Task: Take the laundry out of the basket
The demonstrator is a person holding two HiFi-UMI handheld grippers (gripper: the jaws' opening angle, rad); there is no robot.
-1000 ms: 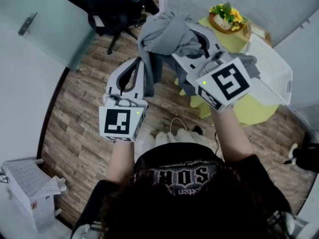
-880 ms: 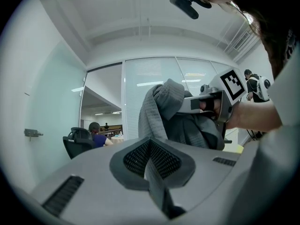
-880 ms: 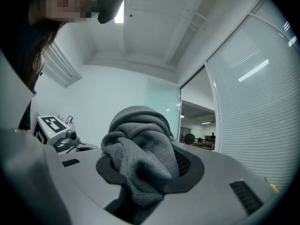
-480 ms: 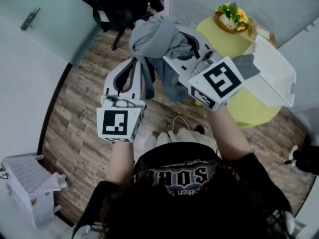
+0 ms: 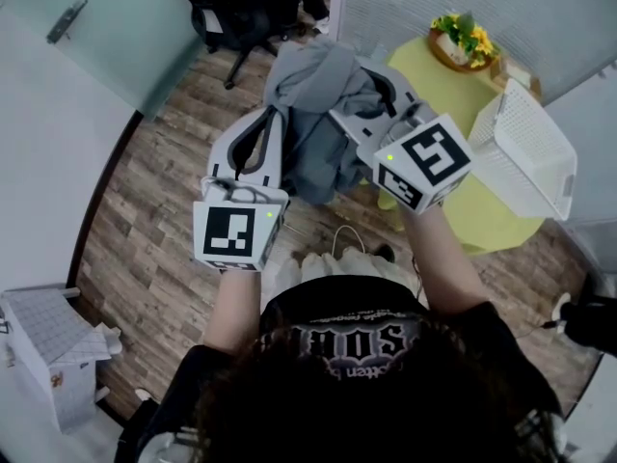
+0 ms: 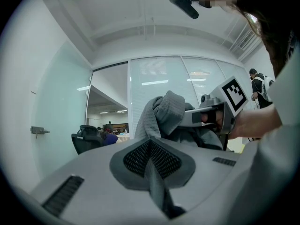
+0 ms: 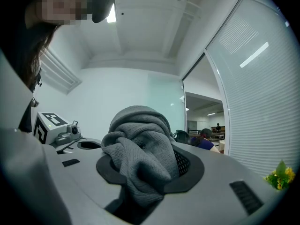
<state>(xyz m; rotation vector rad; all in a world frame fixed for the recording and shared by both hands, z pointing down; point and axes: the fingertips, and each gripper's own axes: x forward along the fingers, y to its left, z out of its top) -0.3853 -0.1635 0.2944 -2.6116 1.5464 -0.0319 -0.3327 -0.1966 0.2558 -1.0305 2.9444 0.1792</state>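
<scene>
A wood-plank floor (image 5: pixel 145 230) meets a pale wall with a frosted glass door (image 5: pixel 106 56). A black office chair (image 5: pixel 241 13) stands at the floor's far edge. A round yellow-green table (image 5: pixel 436 77) carries yellow flowers (image 5: pixel 463 37) at its far edge. Slatted blinds (image 7: pixel 253 78) cover the glazing, and a ceiling strip light (image 7: pixel 111 13) glows. At the floor's near left corner sits what may be a white cabinet (image 5: pixel 43 355).

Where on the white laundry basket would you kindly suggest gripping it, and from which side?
Probably the near rim of the white laundry basket, from the person's side: its open mouth tilts toward them, so that thin edge fits between two jaws.
</scene>
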